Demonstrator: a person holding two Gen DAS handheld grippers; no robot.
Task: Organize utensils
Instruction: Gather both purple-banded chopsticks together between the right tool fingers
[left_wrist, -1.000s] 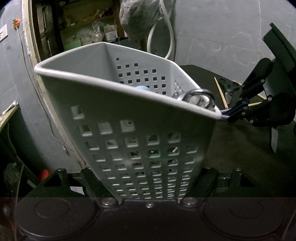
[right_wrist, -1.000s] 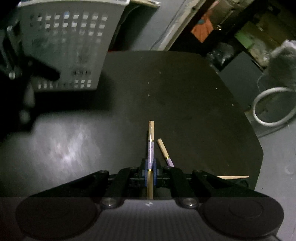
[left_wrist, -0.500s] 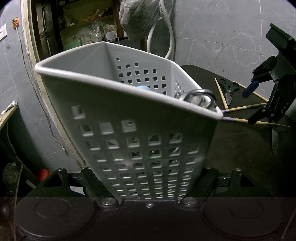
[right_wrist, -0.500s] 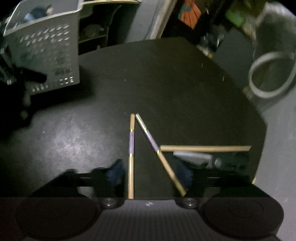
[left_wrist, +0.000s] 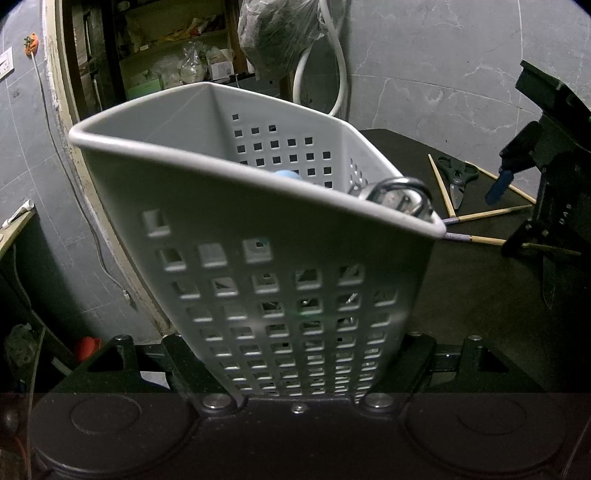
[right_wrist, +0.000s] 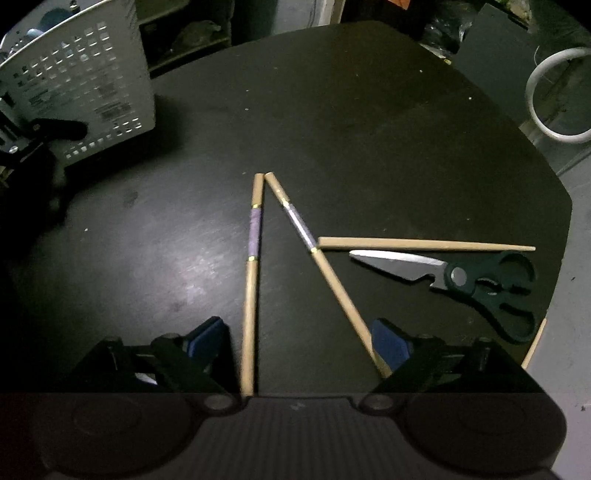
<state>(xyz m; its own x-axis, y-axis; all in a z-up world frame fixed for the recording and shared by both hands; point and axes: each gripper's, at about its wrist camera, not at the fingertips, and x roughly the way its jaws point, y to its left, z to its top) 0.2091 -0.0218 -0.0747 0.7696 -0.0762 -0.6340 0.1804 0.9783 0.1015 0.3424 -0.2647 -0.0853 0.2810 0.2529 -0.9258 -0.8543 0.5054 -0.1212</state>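
Now logged: my right hand-held gripper (right_wrist: 297, 341), a second ago pinching one chopstick (right_wrist: 253, 266), is spreading, nothing pinched; chopstick lies on tabletop (right_wrist: 369, 129). Left hand-held gripper (left_wrist: 295, 369) clamps basket (left_wrist: 258, 229) at ten o'clock, unfilled.

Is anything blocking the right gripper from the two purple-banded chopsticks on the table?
Nothing visible. The right gripper, its jaws opening, hangs over both purple-banded chopsticks, which lie bare on the table; the scissors lie off to the side.
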